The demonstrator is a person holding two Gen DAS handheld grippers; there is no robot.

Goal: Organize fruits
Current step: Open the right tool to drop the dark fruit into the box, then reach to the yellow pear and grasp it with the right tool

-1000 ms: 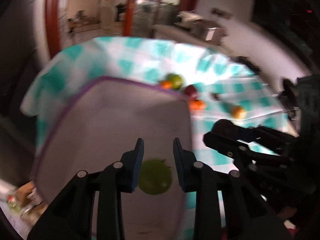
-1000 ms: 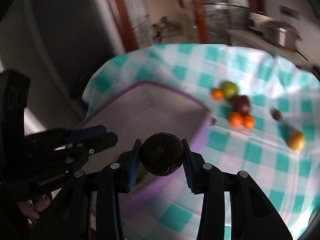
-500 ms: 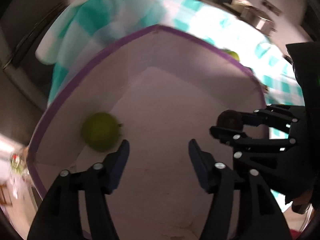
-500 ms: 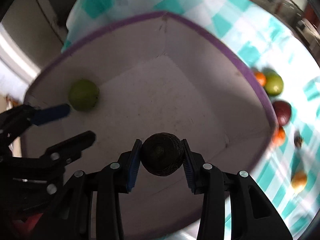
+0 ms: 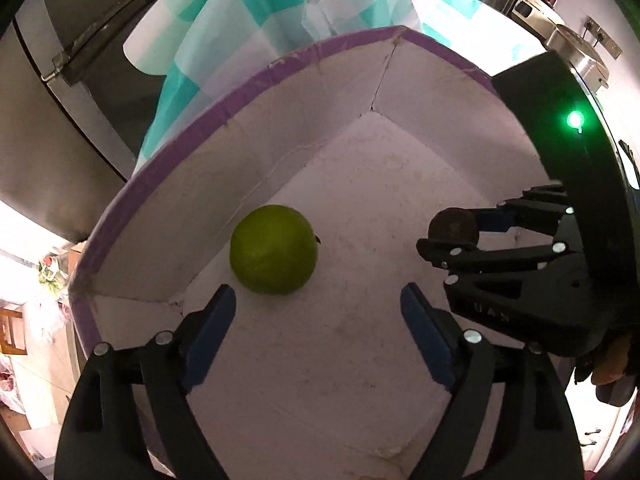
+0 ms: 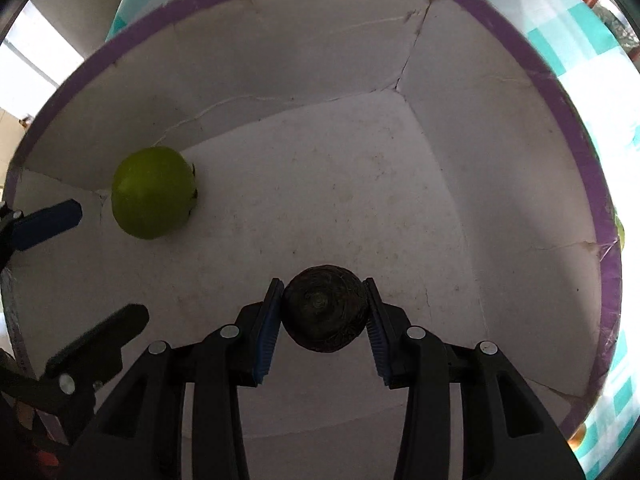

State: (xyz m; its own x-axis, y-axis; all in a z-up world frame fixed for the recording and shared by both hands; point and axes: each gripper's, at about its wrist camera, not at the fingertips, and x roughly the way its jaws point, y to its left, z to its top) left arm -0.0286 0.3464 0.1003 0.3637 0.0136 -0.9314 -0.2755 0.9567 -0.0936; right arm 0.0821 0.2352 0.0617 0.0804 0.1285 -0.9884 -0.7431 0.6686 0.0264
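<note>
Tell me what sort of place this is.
Probably a home kitchen or dining room: a checked tablecloth covers the table under the purple-rimmed box, and steel cookware stands behind.

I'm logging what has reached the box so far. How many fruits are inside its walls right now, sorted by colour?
Green: 1, the green fruit lying on the floor of the box, near a corner.
Dark brown: 1, the dark fruit between the pads of the right tool, whose jaws are opening.
Total: 2.
</note>
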